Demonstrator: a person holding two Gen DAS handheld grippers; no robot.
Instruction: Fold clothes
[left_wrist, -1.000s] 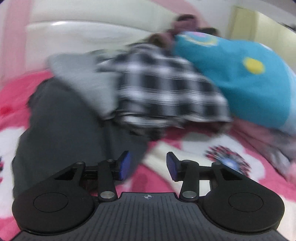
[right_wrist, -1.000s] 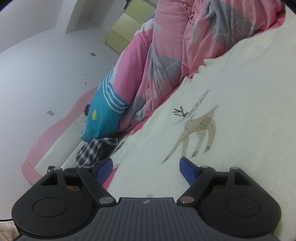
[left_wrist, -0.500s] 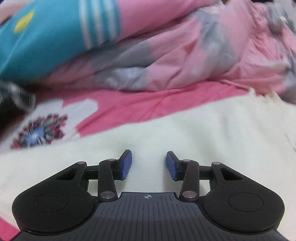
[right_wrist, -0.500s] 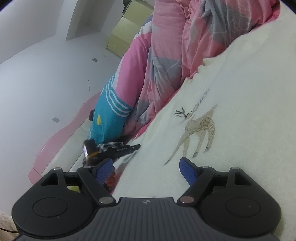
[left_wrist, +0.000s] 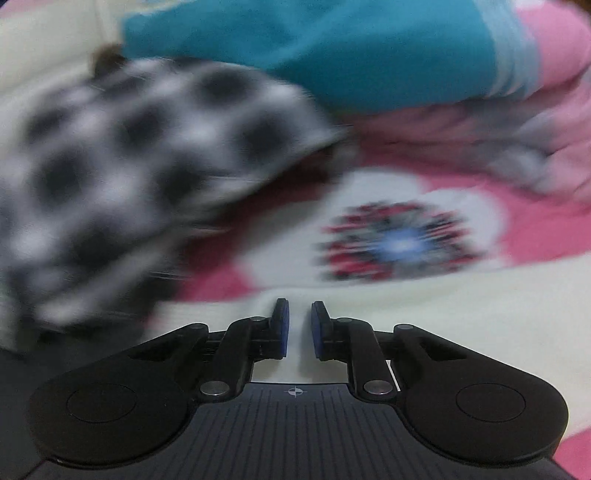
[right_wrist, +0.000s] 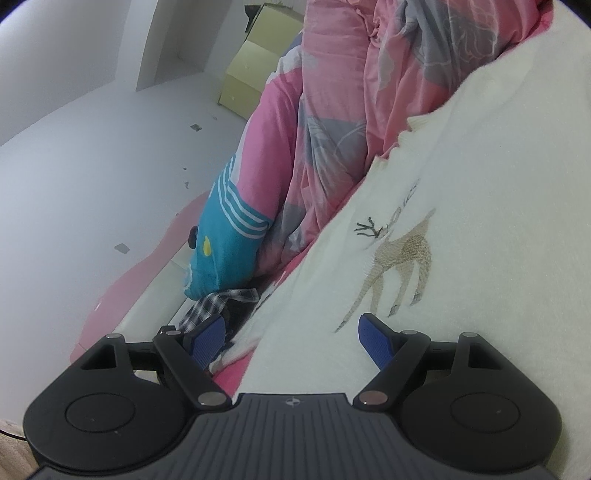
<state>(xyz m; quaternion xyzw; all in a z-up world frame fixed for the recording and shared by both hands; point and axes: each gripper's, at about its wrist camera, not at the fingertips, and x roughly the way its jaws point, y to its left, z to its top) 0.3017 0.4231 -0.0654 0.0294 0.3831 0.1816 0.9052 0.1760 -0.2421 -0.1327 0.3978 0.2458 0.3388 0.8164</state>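
Bed (left_wrist: 535, 236) under pink floral sheet; white wall (right_wrist: 74, 166), yellow cabinet (right_wrist: 251, 77) beyond. Cream deer sweater (right_wrist: 480, 221) spread. Left tool (left_wrist: 297, 321) narrow, has just been closing, nothing clamped; right tool (right_wrist: 291, 332) wide, empty.

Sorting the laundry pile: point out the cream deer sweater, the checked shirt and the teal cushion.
cream deer sweater (right_wrist: 480, 177): right wrist view, plain knit above the deer.
checked shirt (left_wrist: 122, 166): left wrist view, middle of the blurred black-and-white cloth.
teal cushion (left_wrist: 332, 51): left wrist view, plain teal face.

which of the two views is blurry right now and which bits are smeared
Left wrist view: motion-blurred, the checked garment and flower print smeared, the left gripper sharp. Right wrist view: sharp, the deer embroidery crisp, straight edges bent by the fisheye.
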